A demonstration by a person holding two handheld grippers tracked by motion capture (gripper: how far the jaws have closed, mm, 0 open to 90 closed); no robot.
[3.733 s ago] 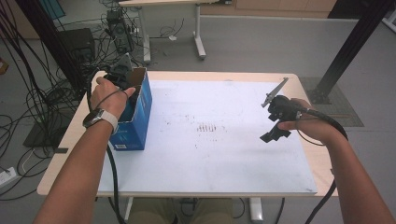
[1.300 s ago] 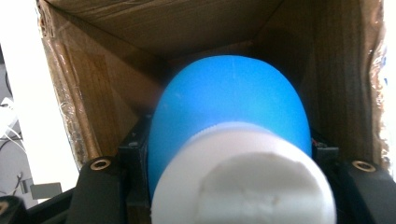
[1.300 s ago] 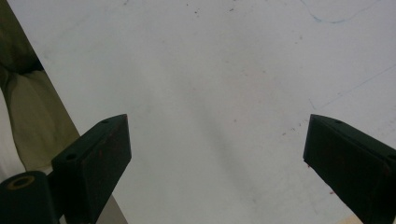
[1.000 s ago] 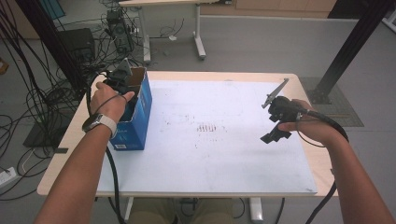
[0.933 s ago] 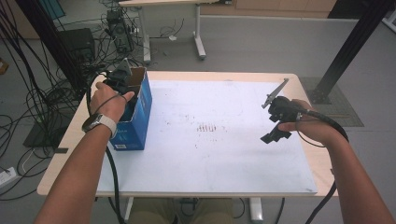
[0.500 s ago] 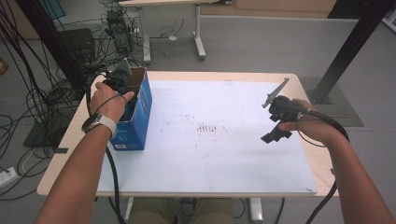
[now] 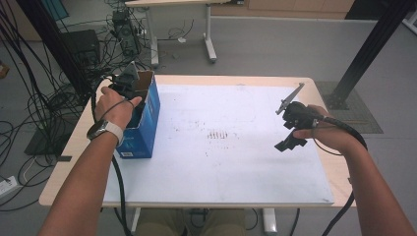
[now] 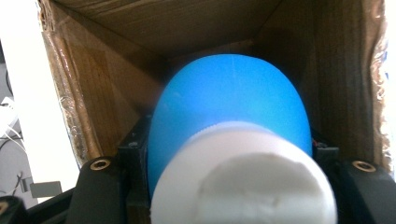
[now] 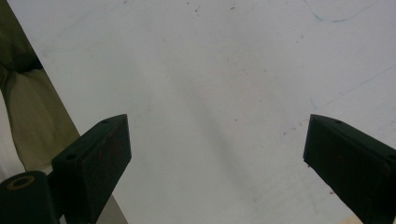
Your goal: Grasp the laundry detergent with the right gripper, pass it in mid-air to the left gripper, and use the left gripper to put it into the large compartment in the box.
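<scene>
Two grippers are at work over a white sheet (image 7: 221,162) that covers most of the table (image 7: 69,162). Nearest, on the right, the right gripper (image 7: 291,141) hangs just above bare sheet, its jaws spread wide with nothing between them. On the left, the left gripper (image 7: 129,87) reaches down into an open blue cardboard box (image 7: 147,123) standing at the sheet's left edge; its jaws are clamped on a blue bottle with a white cap (image 8: 233,140), deep between the box's brown walls, which crowd it closely on each side. Beyond the table, tangled cables (image 7: 44,98) lie on the grey floor at left, and a second table's legs (image 7: 209,34) stand farther back.
</scene>
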